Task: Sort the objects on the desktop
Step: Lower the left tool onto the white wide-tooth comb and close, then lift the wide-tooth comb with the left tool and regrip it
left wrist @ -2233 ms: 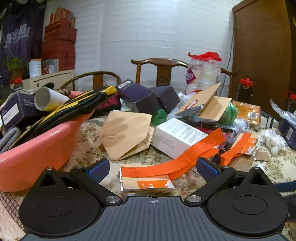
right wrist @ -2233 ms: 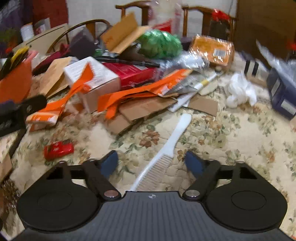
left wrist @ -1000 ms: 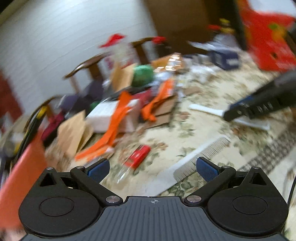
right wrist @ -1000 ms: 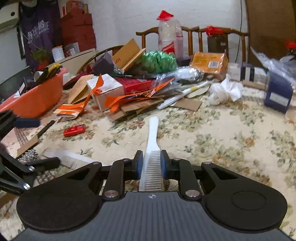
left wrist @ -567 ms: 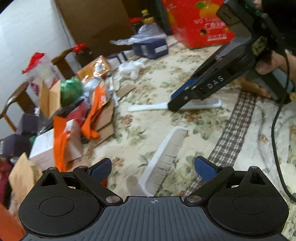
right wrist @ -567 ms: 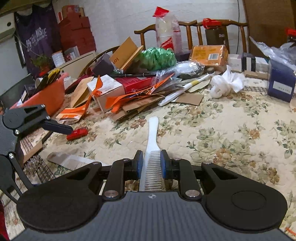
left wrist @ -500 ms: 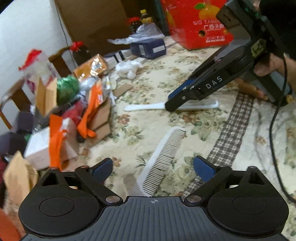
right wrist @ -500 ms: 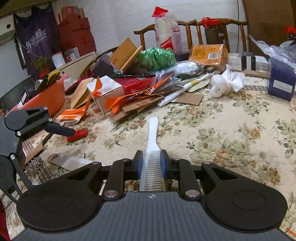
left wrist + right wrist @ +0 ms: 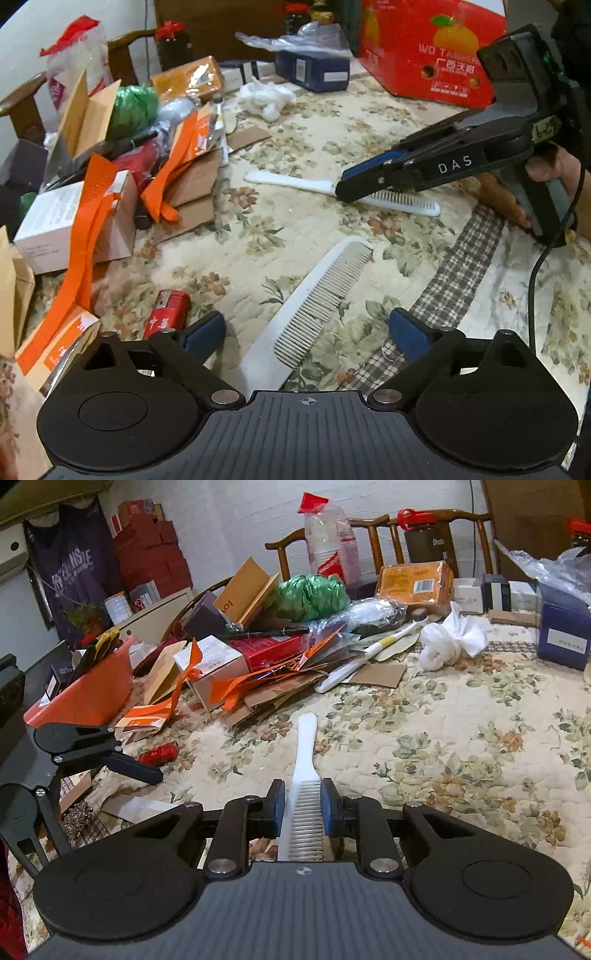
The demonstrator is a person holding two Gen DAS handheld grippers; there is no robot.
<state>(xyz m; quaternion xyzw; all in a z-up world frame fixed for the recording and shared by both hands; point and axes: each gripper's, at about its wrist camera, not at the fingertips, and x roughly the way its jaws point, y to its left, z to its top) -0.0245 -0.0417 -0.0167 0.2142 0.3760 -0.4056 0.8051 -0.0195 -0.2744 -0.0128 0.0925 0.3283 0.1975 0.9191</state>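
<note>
Two combs are in play, one for each claw; the left claw (image 9: 307, 326) stands wide apart with nothing pressed between its blue pads, and its jaws have lately been shifting in width while empty; the grey comb (image 9: 317, 299) lies flat on the flowered desk (image 9: 317, 133) directly ahead of it and between the pads' lines, its handle end running under the claw body and its toothed end reaching up and to the right, so the long axis sits slantwise across the gap rather than along the fingers; by my reading the coming pinch depends on that slant, since the pads would meet the comb across its width only if the wrist squares up to it; the left hand is plainly the nearer one to this comb. Further out, the right claw (image 9: 303, 806) is clamped on the white comb (image 9: 304, 760) at its toothed part, the handle pointing straight ahead along the fingers and the comb resting low on the cloth. One small red lighter (image 9: 168, 314) lies just left of the left claw; beyond it is the heap of cartons and orange straps (image 9: 88, 229); one orange basin (image 9: 85, 694) stands at the desk's left edge, likely where sorted things go.
</note>
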